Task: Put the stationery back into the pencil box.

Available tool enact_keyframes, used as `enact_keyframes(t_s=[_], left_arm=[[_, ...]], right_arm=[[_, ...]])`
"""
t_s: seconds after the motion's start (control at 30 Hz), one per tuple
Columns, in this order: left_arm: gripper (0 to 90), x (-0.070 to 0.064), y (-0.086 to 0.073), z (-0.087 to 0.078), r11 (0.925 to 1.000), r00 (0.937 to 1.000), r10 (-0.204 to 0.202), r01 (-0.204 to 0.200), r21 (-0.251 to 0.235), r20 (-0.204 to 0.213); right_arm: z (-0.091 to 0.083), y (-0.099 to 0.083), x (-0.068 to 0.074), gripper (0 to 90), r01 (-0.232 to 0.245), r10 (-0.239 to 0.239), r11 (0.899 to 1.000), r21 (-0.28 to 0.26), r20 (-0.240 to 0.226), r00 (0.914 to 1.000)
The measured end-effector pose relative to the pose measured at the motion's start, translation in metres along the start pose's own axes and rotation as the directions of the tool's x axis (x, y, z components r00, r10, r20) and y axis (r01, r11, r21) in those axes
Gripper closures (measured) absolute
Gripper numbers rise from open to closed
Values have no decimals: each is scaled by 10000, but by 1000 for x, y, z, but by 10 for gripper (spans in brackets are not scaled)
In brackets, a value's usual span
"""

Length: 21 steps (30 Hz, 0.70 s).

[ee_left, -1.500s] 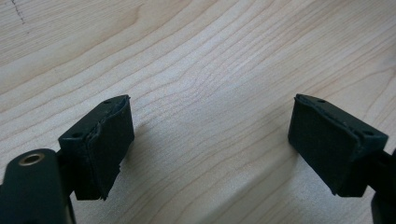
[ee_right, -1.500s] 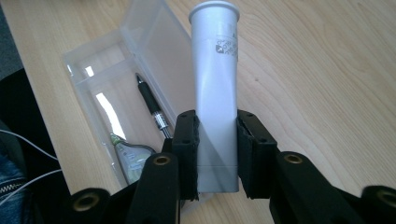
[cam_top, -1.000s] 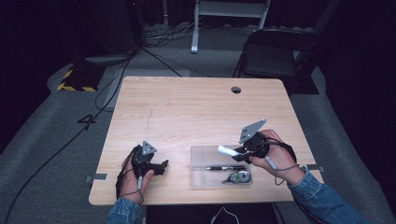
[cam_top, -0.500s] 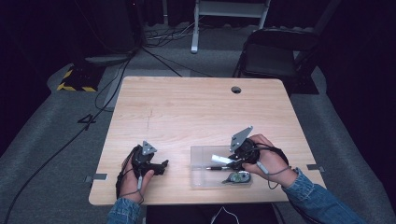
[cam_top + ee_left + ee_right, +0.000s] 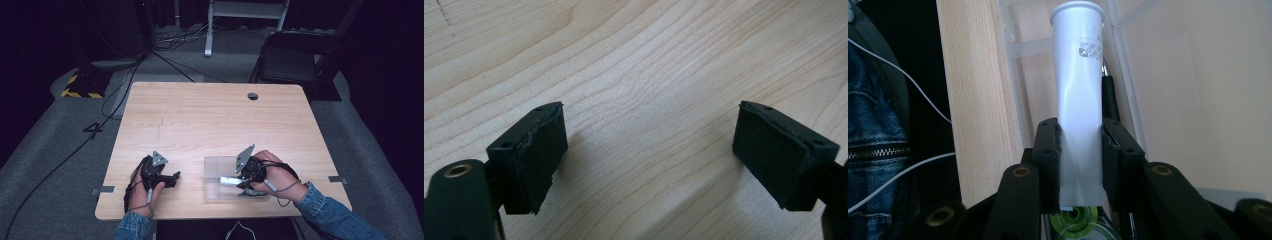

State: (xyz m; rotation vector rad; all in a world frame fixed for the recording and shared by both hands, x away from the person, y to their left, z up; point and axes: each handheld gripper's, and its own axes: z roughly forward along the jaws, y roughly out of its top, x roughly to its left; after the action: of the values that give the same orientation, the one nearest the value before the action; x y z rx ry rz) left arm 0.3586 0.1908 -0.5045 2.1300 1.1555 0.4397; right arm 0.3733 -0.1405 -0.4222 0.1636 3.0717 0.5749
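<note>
- Over the last second the right tongs (image 5: 239, 181) have come down from above the clear tray (image 5: 215, 164) to just over its near part, carrying the white tube (image 5: 230, 179) with them. I take this as the lowering step of putting the tube into the tray, close to the release.
- The left tongs (image 5: 175, 176) have not shifted in that time; they rest on the tabletop (image 5: 210, 120) at about 7 o'clock from its middle.
- Right tongs: clamped on the tube near its crimped end, a jaw on either side, as the right gripper view (image 5: 1079, 150) shows.
- Left tongs: jaws wide apart with nothing between them, bare wood under them (image 5: 649, 150).
- The tube (image 5: 1078, 90) lies nearly level over the tray, at about 5 o'clock from the tabletop's middle. In the high view its long axis runs roughly 9 to 3 o'clock, cap end toward 9, crimped end in the tongs toward 3.
- In the right gripper view the cap end points straight away from the camera, over a tray divider (image 5: 1035, 47).
- A dark pen-like thing (image 5: 1108, 100) lies in the tray just beside the tube; a round green-centred item (image 5: 1075, 222) sits under the jaws. Whether the tube touches the tray floor I cannot tell.
</note>
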Motion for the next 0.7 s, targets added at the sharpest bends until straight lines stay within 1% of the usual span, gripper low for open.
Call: enact_keyframes(t_s=[0.07, 0.1, 0.17, 0.27, 0.33, 0.37, 0.43, 0.7], left_arm=[[147, 0, 0, 0, 10000, 10000, 3, -3, 3, -1], [147, 0, 0, 0, 10000, 10000, 3, -3, 3, 1], [146, 0, 0, 0, 10000, 10000, -2, 2, 0, -1], [147, 0, 0, 0, 10000, 10000, -1, 1, -1, -1], [147, 0, 0, 0, 10000, 10000, -2, 2, 0, -2], [147, 0, 0, 0, 10000, 10000, 2, -2, 2, 2], [146, 0, 0, 0, 10000, 10000, 2, -2, 3, 3], [146, 0, 0, 0, 10000, 10000, -16, 16, 8, 8]], right_arm=[[3, 1, 1, 714, 5, -5, 10000, 65, -44, 10000], [6, 1, 0, 714, 79, -79, 9999, 79, -73, 9999], [8, 1, 0, 714, 40, -37, 9999, 159, -154, 9999], [12, 2, 0, 714, 121, -118, 9997, 205, -143, 9998], [17, 2, -2, 714, 259, -254, 9994, 250, -197, 9995], [17, 2, -1, 714, 191, -184, 9993, 310, -206, 9996], [20, 2, -2, 714, 249, -240, 9991, 351, -242, 9994], [26, -1, -5, 713, 242, -237, 9991, 338, -144, 9996]])
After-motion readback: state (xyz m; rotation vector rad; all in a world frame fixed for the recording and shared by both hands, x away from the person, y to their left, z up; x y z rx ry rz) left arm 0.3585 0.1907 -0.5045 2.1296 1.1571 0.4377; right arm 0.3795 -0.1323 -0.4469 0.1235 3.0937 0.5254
